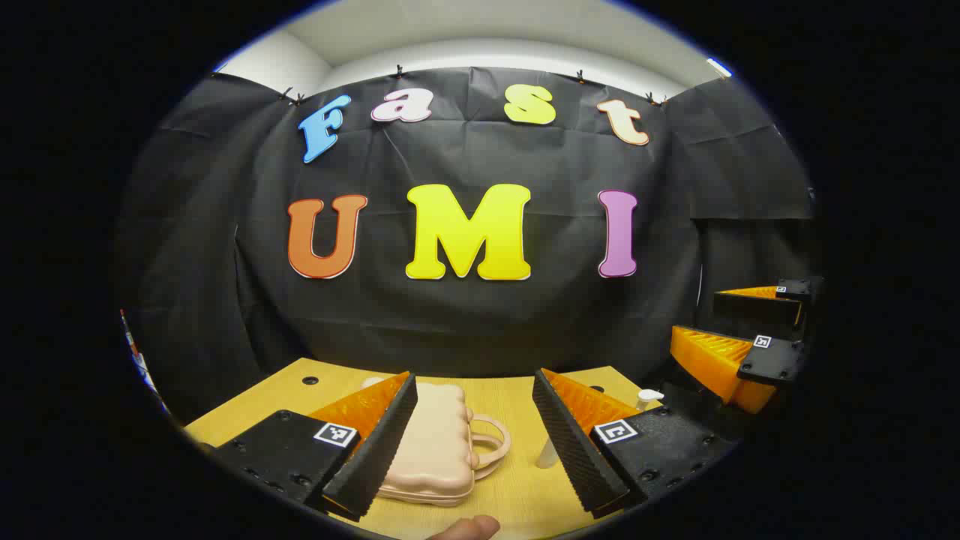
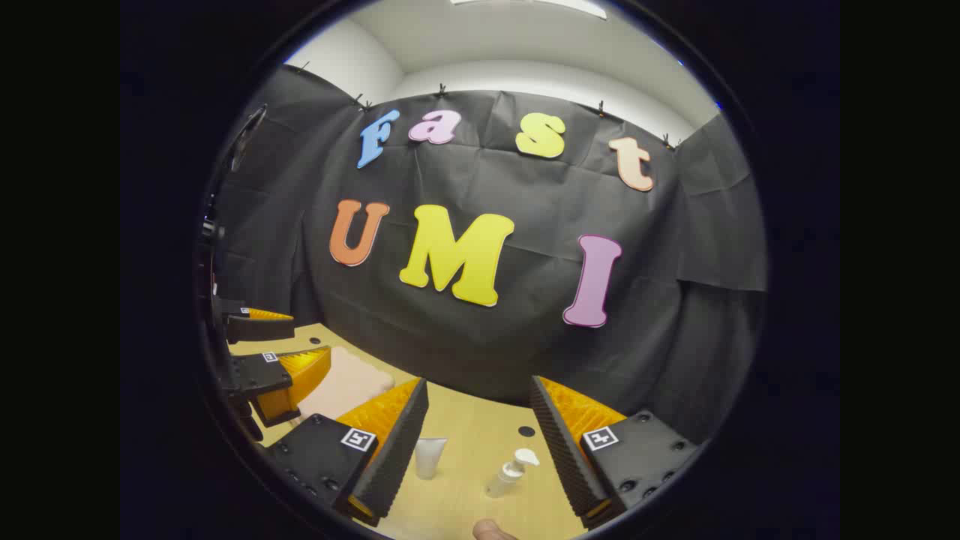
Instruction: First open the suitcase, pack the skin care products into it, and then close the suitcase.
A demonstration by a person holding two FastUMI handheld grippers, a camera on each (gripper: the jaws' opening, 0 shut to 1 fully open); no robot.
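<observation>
- The small pale pink hard-shell suitcase (image 1: 433,442) with a ribbed lid and a loop handle lies flat and shut on the light wooden surface (image 1: 517,480), low in the left gripper view, just left of centre.
- The left tool (image 1: 472,442) hovers over it with its fingers spread wide, holding nothing; the suitcase sits partly behind the left-hand finger, its handle in the gap.
- In the right gripper view the suitcase (image 2: 349,381) shows at lower left, beside the left tool (image 2: 281,346).
- A white squeeze tube (image 2: 429,457) stands on its cap and a small clear pump bottle (image 2: 512,472) stands near it, apart, at bottom centre of that view.
- The right tool (image 2: 480,435) hangs wide open above them, gripping nothing.
- A fingertip (image 2: 491,531) peeks in at the bottom edge.
</observation>
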